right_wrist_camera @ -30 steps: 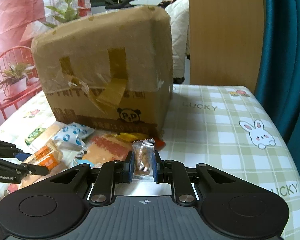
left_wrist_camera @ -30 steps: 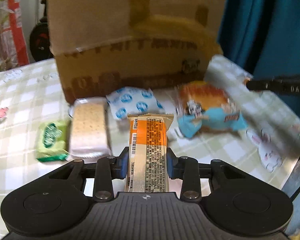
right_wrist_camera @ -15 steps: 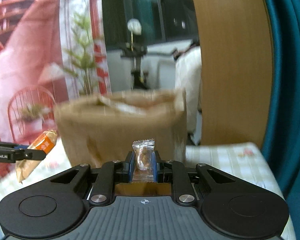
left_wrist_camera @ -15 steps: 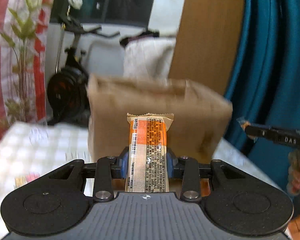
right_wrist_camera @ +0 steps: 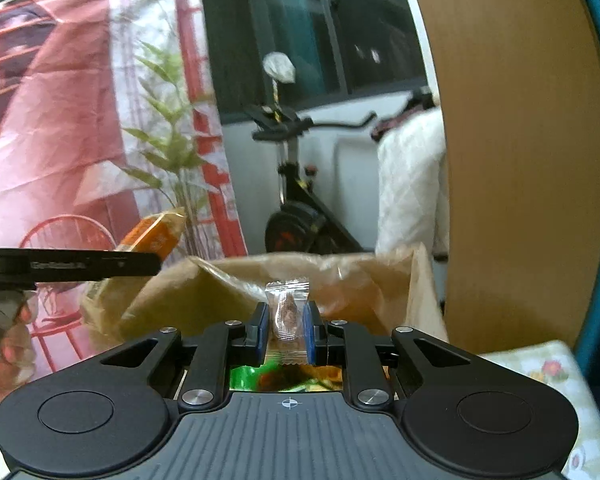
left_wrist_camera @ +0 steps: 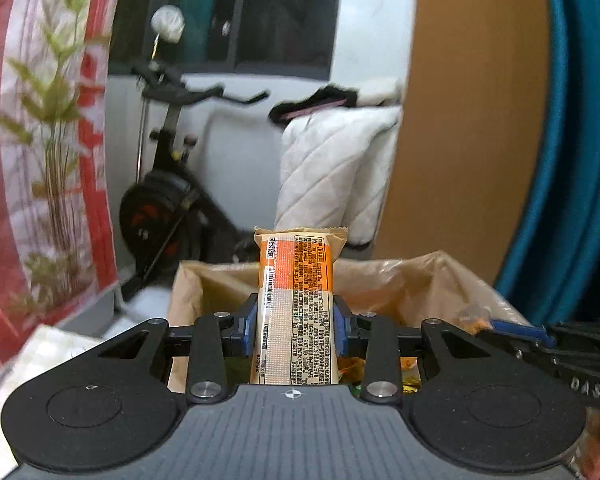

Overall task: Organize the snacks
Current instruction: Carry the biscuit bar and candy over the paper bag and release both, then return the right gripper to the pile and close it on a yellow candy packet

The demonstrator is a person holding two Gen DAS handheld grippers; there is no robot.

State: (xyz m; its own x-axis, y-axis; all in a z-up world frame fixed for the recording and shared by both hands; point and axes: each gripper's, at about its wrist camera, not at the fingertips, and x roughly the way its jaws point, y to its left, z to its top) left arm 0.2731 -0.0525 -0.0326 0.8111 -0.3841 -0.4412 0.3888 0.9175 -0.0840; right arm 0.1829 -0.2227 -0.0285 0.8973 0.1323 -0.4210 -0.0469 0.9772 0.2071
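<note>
Midway: left gripper [left_wrist_camera: 294, 322] clamps the orange snack bar [left_wrist_camera: 296, 304], right gripper [right_wrist_camera: 286, 334] clamps a small wrapped candy [right_wrist_camera: 287, 312], both over the open cardboard box [left_wrist_camera: 400, 280] just beyond the jaws, release pending.

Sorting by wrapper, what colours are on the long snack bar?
Orange and beige long snack bar, clearest in left wrist view.

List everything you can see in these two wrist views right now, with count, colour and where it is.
Snack bar: one, orange and beige wrapper, upright between the left gripper's pads.
Small candy: one, clear wrapper, brown inside, between the right gripper's pads.
Cardboard box: one, brown, open top, below both grippers, colourful packets inside.
Exercise bike: one, black, behind the box.
White quilted cloth: one, right of the bike.
Plant: one, green, left background.
Tablecloth: one, checked, pale green, under the box.
Left gripper: one, black, shut on the bar.
Right gripper: one, black, shut on the candy.
</note>
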